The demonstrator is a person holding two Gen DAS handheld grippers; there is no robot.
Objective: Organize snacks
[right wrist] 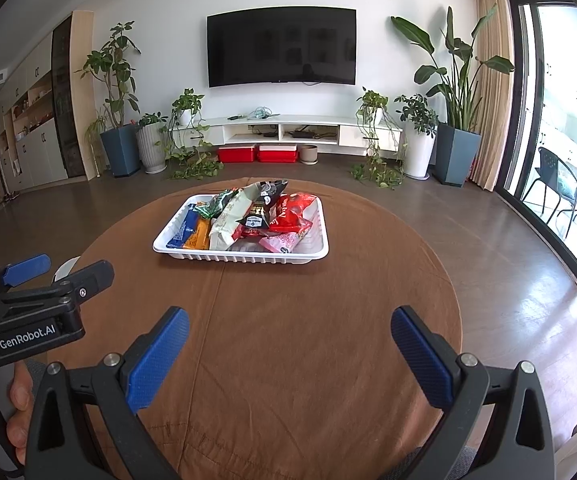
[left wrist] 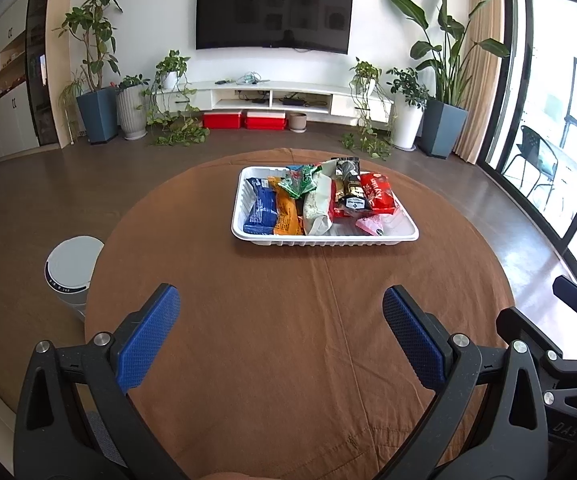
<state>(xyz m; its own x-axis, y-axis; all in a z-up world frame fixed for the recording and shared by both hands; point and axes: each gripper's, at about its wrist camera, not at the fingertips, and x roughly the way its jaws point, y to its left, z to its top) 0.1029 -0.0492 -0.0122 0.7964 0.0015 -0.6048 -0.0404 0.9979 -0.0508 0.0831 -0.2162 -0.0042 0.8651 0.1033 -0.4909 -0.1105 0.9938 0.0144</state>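
Brown tablecloth is bare up front; snacks are piled in the white tray farther back. Left gripper and right gripper are held wide apart, empty, probably staged for reaching in.

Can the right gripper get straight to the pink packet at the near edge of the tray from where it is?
Probably yes. The right gripper is open and holds nothing, and only bare brown tablecloth lies between it and the white tray. The pink packet lies by the near rim, partly under the red packet.
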